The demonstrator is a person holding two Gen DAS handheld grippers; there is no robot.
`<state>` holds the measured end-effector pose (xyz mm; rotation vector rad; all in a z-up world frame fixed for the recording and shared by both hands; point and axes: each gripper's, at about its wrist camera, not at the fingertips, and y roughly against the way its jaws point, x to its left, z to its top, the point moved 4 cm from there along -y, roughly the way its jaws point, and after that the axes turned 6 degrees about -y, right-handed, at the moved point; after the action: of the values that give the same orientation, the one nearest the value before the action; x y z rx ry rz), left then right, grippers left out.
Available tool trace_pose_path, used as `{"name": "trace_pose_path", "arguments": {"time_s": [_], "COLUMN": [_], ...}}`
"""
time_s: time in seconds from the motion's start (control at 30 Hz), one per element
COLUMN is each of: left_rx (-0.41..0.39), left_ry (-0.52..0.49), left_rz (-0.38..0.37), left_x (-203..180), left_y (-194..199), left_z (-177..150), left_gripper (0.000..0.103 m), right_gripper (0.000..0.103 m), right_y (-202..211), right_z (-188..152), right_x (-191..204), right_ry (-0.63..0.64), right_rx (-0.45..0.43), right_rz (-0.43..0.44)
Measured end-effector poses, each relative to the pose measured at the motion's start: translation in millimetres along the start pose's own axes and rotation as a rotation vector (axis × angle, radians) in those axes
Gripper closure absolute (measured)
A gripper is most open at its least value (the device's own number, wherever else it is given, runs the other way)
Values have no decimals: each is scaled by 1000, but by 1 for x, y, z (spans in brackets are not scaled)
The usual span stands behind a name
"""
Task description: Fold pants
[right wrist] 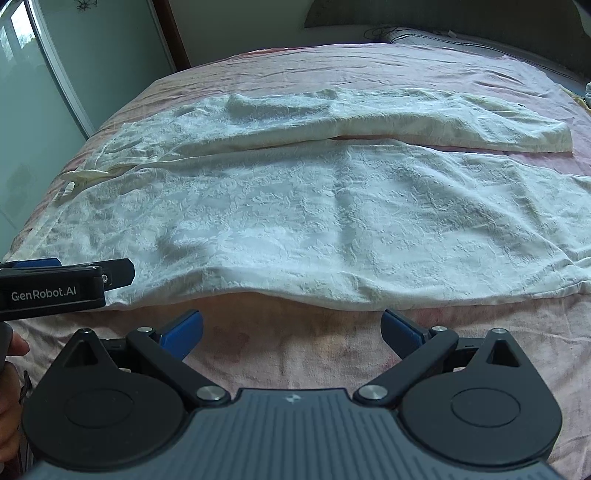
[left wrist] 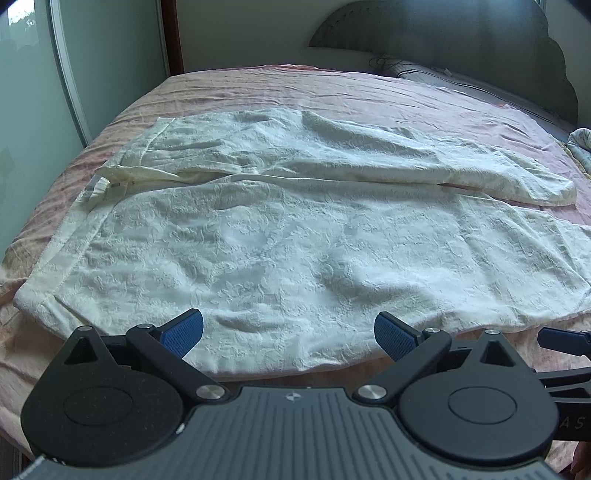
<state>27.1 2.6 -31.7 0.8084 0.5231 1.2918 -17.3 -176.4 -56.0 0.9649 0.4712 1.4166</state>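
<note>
- The white pants (left wrist: 280,236) lie spread flat on the bed (left wrist: 332,92), on its pink sheet, with the waistband to my left and both legs running off to the right.
- The near leg is broad and lies closest to me; the far leg (right wrist: 406,118) lies just beyond it, the two touching along most of their length and parting slightly toward the cuffs.
- The fabric is embossed with a floral pattern and shows soft wrinkles.
- My left gripper (left wrist: 288,332) hangs over the near edge of the pants with its blue pads (left wrist: 183,332) spread wide, holding nothing.
- My right gripper (right wrist: 291,330) sits over bare sheet just short of the near hem, its pads (right wrist: 400,328) also spread wide and empty.
- In the right wrist view, my left gripper shows from the side at the left edge, low over the near edge of the cloth.
- A grey headboard (left wrist: 461,33) stands at the far end of the bed, and a sliding glass door (right wrist: 55,92) runs along the left.
</note>
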Motion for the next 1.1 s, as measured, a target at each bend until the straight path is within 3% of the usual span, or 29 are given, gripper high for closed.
{"name": "trace_pose_path", "arguments": {"time_s": [0.6,1.1], "left_rx": [1,12], "left_ry": [-1,11], "left_rz": [-1,20], "left_x": [0,7], "left_y": [-1,2], "left_z": [0,-4], "left_gripper": [2,2], "right_gripper": [0,0], "right_y": [-3,7], "right_z": [-1,-1], "right_x": [-1,3], "right_ry": [-2,28], "right_rx": [2,-53], "right_rz": [-6,-18]}}
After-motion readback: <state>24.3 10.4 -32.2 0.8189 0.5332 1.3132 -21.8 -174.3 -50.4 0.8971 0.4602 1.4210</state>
